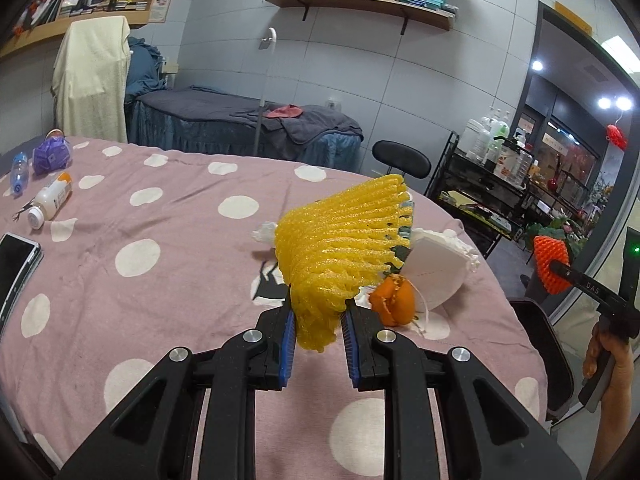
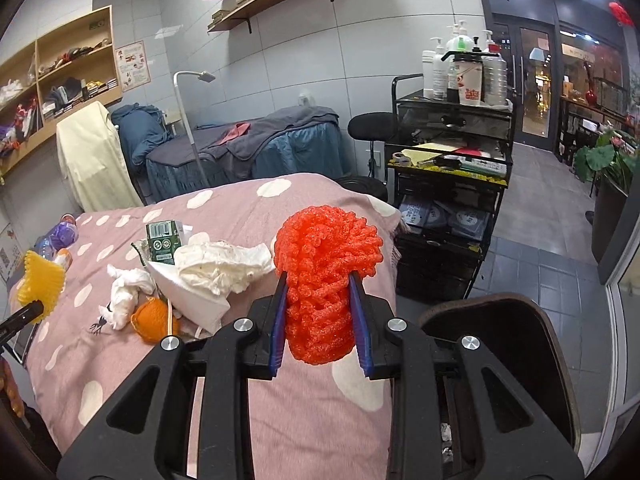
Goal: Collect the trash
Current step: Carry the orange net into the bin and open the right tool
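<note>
Both Hands Full of Foam Netting

Up above the pink dotted bedspread (image 1: 160, 216), the left gripper (image 1: 318, 320) has its fingers pinched on a yellow foam net (image 1: 344, 248), which fans out ahead of them. Meanwhile the right gripper (image 2: 320, 320) squeezes an orange-red foam net (image 2: 324, 276) between its fingers. Lying on the bedspread are an orange peel (image 2: 154, 318), a white mask (image 2: 192, 292), crumpled tissues (image 2: 220, 262) and a green box (image 2: 162, 240), close together.

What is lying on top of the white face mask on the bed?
Crumpled white tissue lies on the white face mask. Whatever is under the mask is covered.
</note>
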